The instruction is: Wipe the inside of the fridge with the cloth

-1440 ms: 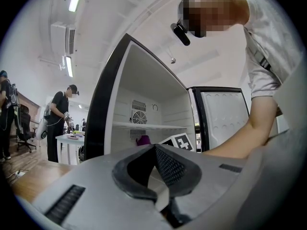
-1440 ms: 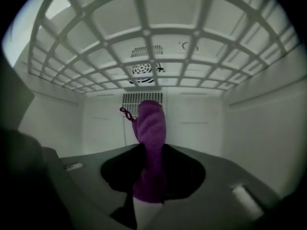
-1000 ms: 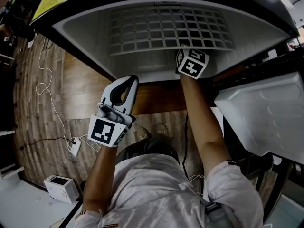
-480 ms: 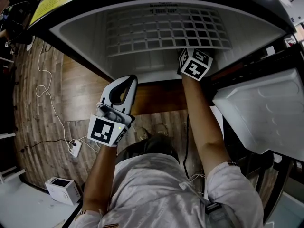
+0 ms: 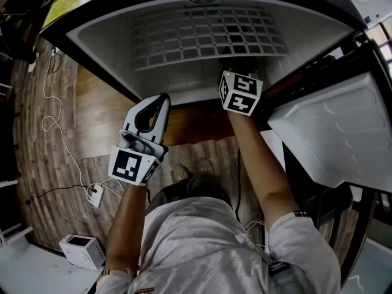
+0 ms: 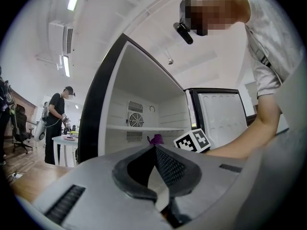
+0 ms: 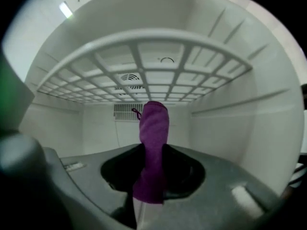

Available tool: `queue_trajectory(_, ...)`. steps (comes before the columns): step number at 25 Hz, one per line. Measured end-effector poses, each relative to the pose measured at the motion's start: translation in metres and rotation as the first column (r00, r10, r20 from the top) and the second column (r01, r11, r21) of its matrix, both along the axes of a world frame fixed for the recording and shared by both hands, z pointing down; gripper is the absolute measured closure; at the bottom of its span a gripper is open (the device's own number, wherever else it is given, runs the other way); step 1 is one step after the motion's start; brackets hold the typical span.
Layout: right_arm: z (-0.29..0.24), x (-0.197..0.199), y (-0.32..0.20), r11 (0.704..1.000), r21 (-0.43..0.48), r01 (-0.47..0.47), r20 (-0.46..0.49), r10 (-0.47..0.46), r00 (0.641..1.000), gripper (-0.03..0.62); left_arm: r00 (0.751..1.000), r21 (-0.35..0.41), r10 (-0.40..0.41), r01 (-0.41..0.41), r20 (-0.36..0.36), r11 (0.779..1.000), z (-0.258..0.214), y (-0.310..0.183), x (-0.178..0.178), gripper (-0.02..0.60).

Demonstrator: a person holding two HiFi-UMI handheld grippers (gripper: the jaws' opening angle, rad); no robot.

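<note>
The fridge point(image 5: 184, 81) stands open below me, with a white wire shelf point(image 5: 208, 38) inside. My right gripper point(image 5: 240, 92) is at the fridge's front edge, its marker cube hiding the jaws in the head view. In the right gripper view that gripper point(image 7: 152, 150) is shut on the purple cloth point(image 7: 154, 123), which sticks up between the jaws under the wire shelf point(image 7: 144, 75). My left gripper point(image 5: 158, 101) hangs outside the fridge, to the left. In the left gripper view its jaws point(image 6: 154, 148) are shut on nothing, and the cloth point(image 6: 155, 139) shows beyond them.
The fridge door point(image 5: 331, 133) stands open at the right. A cable and power strip point(image 5: 95, 195) lie on the wooden floor at the left, with a white box point(image 5: 81, 250) nearer me. A person point(image 6: 55, 123) stands at a table far off.
My right gripper has drawn back toward me and a little left, from deeper in the fridge to its front edge. The left gripper has hardly moved.
</note>
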State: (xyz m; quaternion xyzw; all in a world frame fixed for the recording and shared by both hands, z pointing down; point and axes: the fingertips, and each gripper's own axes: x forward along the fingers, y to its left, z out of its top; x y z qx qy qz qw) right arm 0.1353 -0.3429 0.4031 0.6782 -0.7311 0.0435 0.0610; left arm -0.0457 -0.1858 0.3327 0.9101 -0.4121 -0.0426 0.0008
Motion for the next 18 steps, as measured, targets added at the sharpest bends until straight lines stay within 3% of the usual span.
queue_trajectory(9,-0.017,-0.038,0.079,0.987,-0.044,0.156,-0.039,-0.158,0.987,0.485,0.999,0.01,0.032,-0.032,-0.024,0.999,-0.01,0.01,-0.008,0.581)
queue_trajectory(18,-0.049,-0.083,0.146,0.932,-0.055,0.358,-0.032,-0.36,0.932,0.485,0.997,-0.015,0.071,-0.071,-0.027,0.997,-0.019,0.014,0.002,0.581)
